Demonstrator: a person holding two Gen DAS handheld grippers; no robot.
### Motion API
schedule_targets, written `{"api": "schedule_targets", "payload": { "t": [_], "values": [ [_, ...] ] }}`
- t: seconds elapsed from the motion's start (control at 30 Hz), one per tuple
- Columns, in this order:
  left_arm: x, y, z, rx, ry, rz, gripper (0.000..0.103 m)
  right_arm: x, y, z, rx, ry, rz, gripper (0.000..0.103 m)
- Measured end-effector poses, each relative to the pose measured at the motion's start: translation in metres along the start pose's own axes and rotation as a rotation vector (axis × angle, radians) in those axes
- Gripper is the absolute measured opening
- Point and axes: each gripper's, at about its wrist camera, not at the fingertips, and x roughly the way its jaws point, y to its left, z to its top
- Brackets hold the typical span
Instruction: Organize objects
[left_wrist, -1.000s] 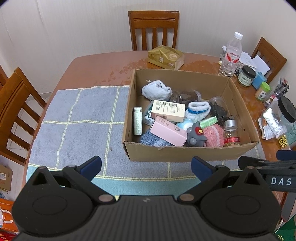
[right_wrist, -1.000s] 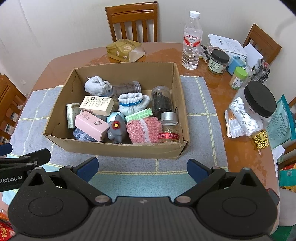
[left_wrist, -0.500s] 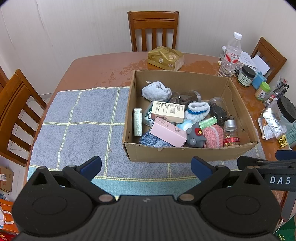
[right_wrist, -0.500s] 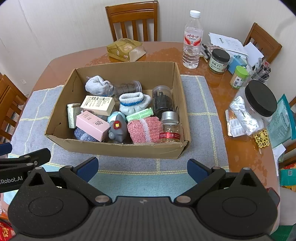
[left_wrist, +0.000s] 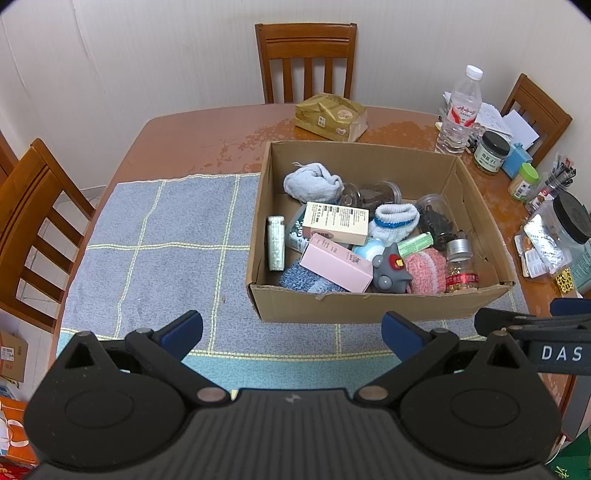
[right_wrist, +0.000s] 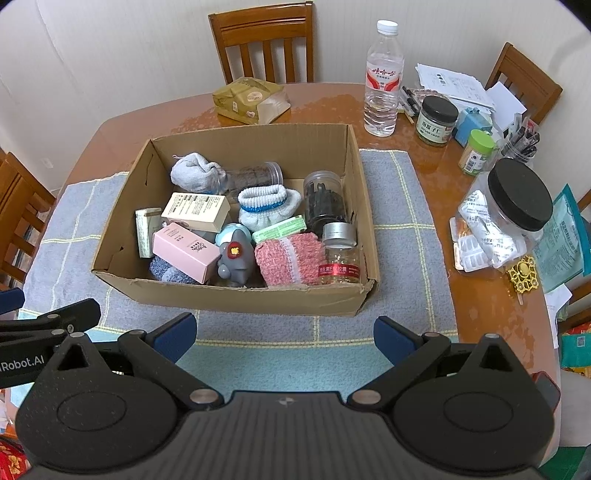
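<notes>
Box (right_wrist: 236, 295) w/ mixed items is seen ahead of both wide, empty tongs: left tongs (left_wrist: 291, 328), right tongs (right_wrist: 284, 330) nearer.

Two wrist views, both looking down from the table's near edge.

Your left wrist camera sits above the near-left part of the table (left_wrist: 192, 144), facing the far edge, with the cardboard box (left_wrist: 369, 306) right of centre. Your right wrist camera looks from the near-right, box (right_wrist: 236, 295) left of centre. Both share the box, the mat (left_wrist: 159, 236) and the far chair (right_wrist: 260, 40), at middling range.
</notes>
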Motion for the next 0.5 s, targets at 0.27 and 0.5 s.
{"api": "schedule_targets", "payload": {
  "t": [0.27, 0.5],
  "values": [
    [0.0004, -0.0003, -0.0006, 0.001, 0.000, 0.001, 0.102, 0.0009, 0.0001, 0.0003, 0.005, 0.004, -0.001, 0.103],
    [0.0004, -0.0006, -0.0012, 0.000, 0.000, 0.002, 0.102, 0.0002, 0.0005, 0.0002, 0.004, 0.001, -0.002, 0.103]
  ]
}}
